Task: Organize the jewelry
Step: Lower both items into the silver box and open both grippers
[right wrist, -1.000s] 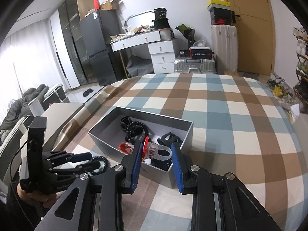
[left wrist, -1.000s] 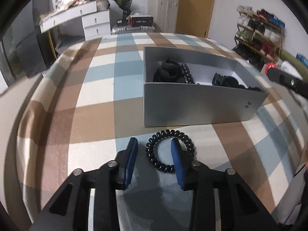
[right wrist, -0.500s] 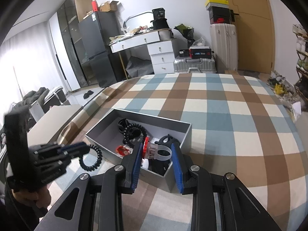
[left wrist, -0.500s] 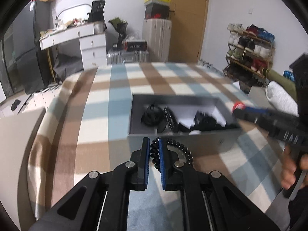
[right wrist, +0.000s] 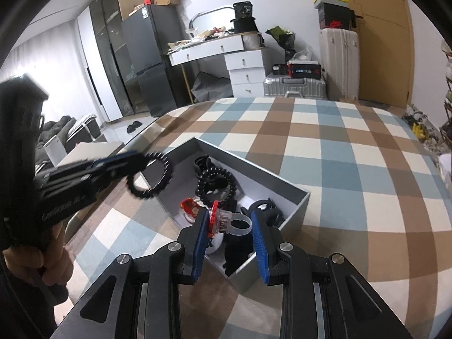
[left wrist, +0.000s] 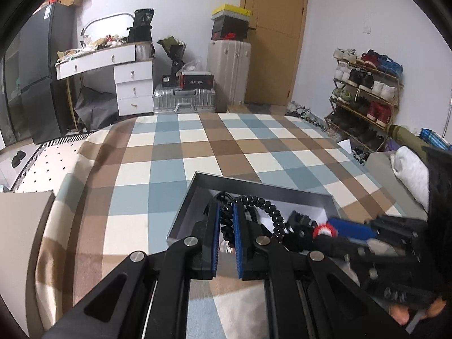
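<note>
A bed [right wrist: 353,152] under a brown, blue and cream check cover fills the room's middle. At 12 o'clock beyond it stand a white desk [left wrist: 113,59], a silver suitcase [left wrist: 183,100] and a wooden door [left wrist: 275,36]; a shoe rack [left wrist: 364,96] is at 2 o'clock. A grey box [right wrist: 293,195] of jewelry lies on the cover. The left tongs [left wrist: 226,227] are clenched on a black coil bracelet [right wrist: 151,175] held over the box's edge. The right tongs [right wrist: 228,236] clasp a clear ring [right wrist: 234,223] with a red top above the box.
</note>
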A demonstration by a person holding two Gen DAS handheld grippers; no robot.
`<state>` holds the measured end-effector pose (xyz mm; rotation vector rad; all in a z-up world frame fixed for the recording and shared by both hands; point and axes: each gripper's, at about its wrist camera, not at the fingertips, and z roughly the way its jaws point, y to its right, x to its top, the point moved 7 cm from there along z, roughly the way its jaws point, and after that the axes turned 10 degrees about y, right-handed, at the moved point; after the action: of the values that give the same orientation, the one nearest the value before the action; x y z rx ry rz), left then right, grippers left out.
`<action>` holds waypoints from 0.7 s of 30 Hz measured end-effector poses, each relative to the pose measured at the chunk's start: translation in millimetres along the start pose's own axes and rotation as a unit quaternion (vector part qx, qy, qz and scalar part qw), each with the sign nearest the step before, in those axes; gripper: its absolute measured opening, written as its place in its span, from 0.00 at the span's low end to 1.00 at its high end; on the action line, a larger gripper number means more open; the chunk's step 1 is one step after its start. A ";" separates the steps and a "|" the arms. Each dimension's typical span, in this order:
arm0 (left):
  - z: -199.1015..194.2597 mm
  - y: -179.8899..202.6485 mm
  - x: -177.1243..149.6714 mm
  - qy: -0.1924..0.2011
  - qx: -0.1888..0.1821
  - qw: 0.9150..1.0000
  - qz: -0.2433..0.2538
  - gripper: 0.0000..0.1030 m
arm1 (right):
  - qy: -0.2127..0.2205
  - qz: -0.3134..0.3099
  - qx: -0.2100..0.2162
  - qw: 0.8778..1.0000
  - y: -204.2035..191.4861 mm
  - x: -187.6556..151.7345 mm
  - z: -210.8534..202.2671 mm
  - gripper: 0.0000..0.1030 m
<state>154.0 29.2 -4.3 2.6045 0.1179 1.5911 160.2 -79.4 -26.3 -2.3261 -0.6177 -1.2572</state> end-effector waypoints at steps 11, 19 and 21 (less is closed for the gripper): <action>16.6 -0.4 -27.4 -0.058 0.011 0.998 0.015 0.05 | -0.017 -0.019 0.000 1.000 1.1 -0.9 9.9 0.29; 2.2 19.6 -34.9 -0.068 -0.010 0.997 0.019 0.05 | -0.031 -0.011 -0.009 0.999 16.9 5.7 18.4 0.28; 2.5 18.9 -32.3 -0.064 -0.012 0.998 0.015 0.05 | -0.028 -0.006 -0.001 1.000 14.0 6.4 16.3 0.28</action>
<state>141.8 6.8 -31.8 2.6926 0.0495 1.4191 182.1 -80.6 -31.2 -2.3700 -0.6510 -1.2017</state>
